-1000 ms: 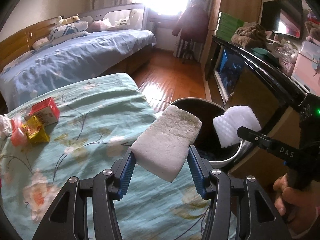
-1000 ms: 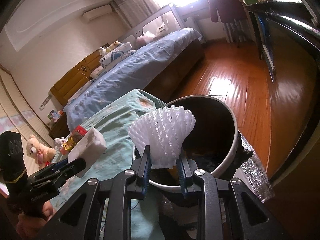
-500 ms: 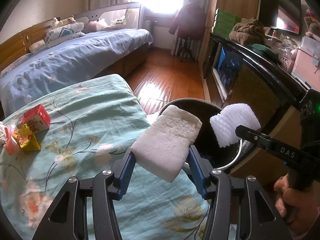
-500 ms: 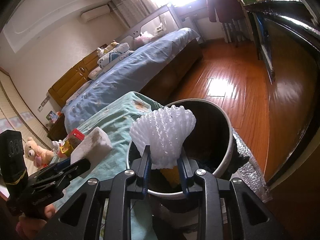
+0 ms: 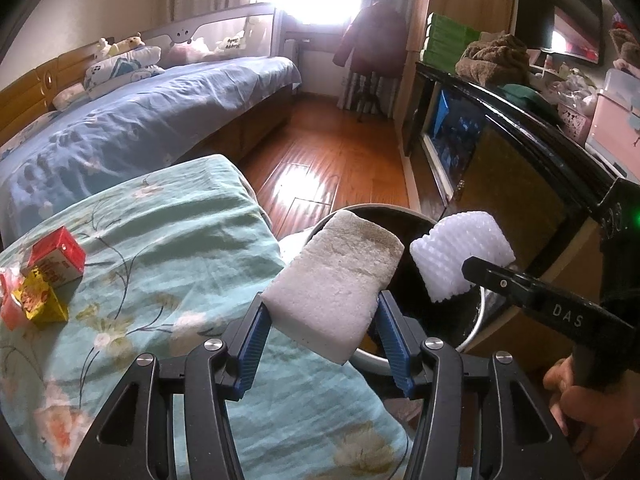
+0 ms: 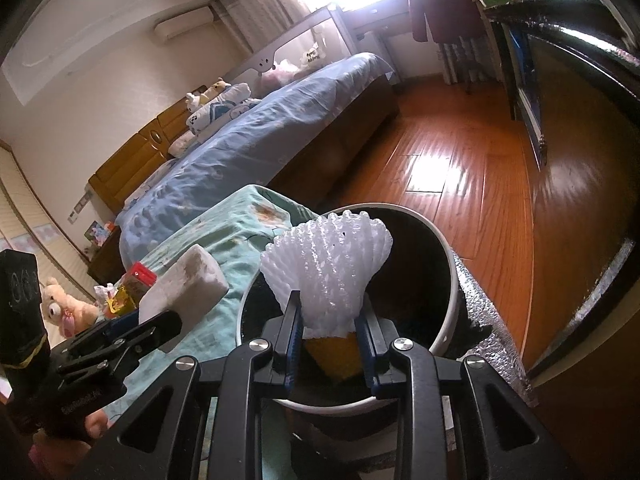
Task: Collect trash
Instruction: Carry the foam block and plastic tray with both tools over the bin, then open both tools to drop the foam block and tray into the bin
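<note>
My left gripper (image 5: pixel 320 332) is shut on a dirty white sponge block (image 5: pixel 336 280), held at the near left rim of the round bin (image 5: pixel 478 316). My right gripper (image 6: pixel 328 332) is shut on a white foam fruit net (image 6: pixel 328 264), held over the open bin (image 6: pixel 448 312), whose inside is dark with something yellow (image 6: pixel 332 354) in it. The sponge (image 6: pixel 184 284) also shows at the left of the right wrist view. A red carton (image 5: pixel 60 258), a yellow wrapper (image 5: pixel 38 300) and a red-and-clear wrapper (image 5: pixel 8 304) lie on the floral cloth (image 5: pixel 160 264).
A blue bed (image 5: pixel 120 128) stands behind the cloth-covered surface. A dark glossy cabinet (image 5: pixel 520 152) runs along the right, close to the bin. Wooden floor (image 5: pixel 340 160) lies between them. Silver foil sheet (image 6: pixel 492 340) lies beside the bin.
Both grippers have moved slightly forward toward the bin, each keeping its hold. The bin now sits closer and more under the foam net.
</note>
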A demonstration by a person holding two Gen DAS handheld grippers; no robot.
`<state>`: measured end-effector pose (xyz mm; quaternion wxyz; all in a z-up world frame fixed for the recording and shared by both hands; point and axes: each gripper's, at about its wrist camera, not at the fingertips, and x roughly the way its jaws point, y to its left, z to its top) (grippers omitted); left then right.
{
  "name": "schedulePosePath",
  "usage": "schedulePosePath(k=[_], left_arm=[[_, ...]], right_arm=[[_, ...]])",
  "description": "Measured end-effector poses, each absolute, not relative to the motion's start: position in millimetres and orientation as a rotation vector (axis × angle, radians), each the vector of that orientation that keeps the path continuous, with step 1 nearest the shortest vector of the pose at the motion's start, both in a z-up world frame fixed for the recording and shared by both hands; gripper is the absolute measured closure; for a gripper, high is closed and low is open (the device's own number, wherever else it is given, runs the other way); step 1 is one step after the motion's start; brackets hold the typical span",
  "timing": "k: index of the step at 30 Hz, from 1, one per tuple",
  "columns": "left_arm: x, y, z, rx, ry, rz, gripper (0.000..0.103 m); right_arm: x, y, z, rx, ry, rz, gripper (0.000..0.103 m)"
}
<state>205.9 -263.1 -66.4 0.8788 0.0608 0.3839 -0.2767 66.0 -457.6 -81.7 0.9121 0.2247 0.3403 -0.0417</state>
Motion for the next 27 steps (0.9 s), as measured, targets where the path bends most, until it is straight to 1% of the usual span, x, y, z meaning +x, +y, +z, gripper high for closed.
schedulePosePath(k=[27], left_arm=[[227.1, -293.8, -77.6, 0.153, 0.824, -0.614, 0.049]], right_arm=[[83.0, -471.1, -87.0, 0.444, 0.742, -0.117, 0.075]])
